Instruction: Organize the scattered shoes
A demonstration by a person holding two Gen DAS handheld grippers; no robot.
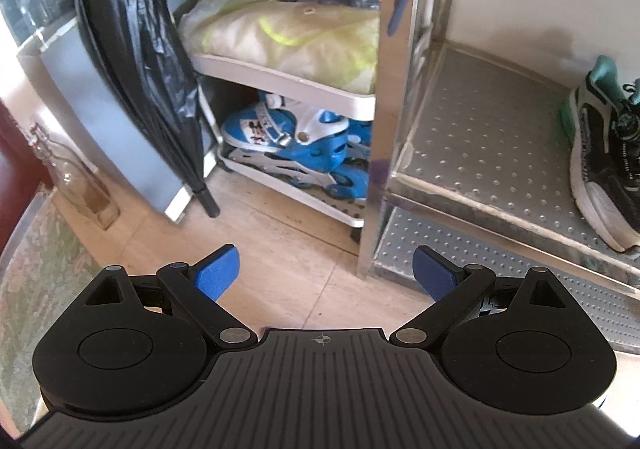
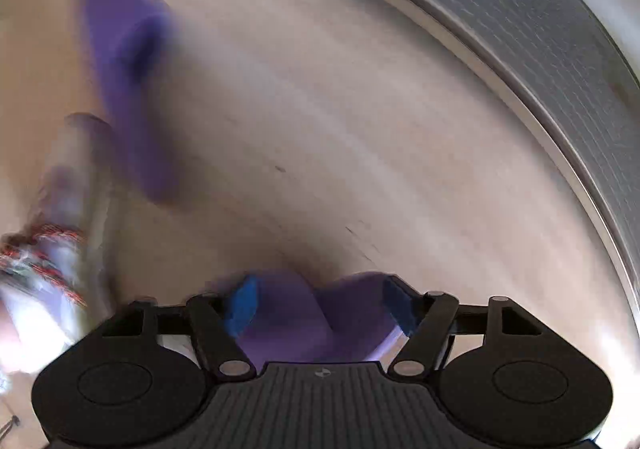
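Observation:
My right gripper point(image 2: 320, 305) points down at the tan floor, and its blue pads press on a purple slipper point(image 2: 304, 321) held between them. A second purple slipper point(image 2: 128, 81) lies on the floor to the upper left, badly blurred. My left gripper point(image 1: 326, 273) hangs open above the floor with nothing between its fingers, in front of the metal shoe rack point(image 1: 480, 137). A black, white and teal sneaker point(image 1: 604, 153) stands on that rack's shelf at the right.
Blue roller skates point(image 1: 296, 145) sit low in a white plastic rack point(image 1: 288, 79), with bags on top. A black bag point(image 1: 132, 49) hangs at the left, beside a glass bottle point(image 1: 76, 177). The metal rack's edge point(image 2: 540, 49) curves along the right. A blurred red-patterned object point(image 2: 52, 249) sits left.

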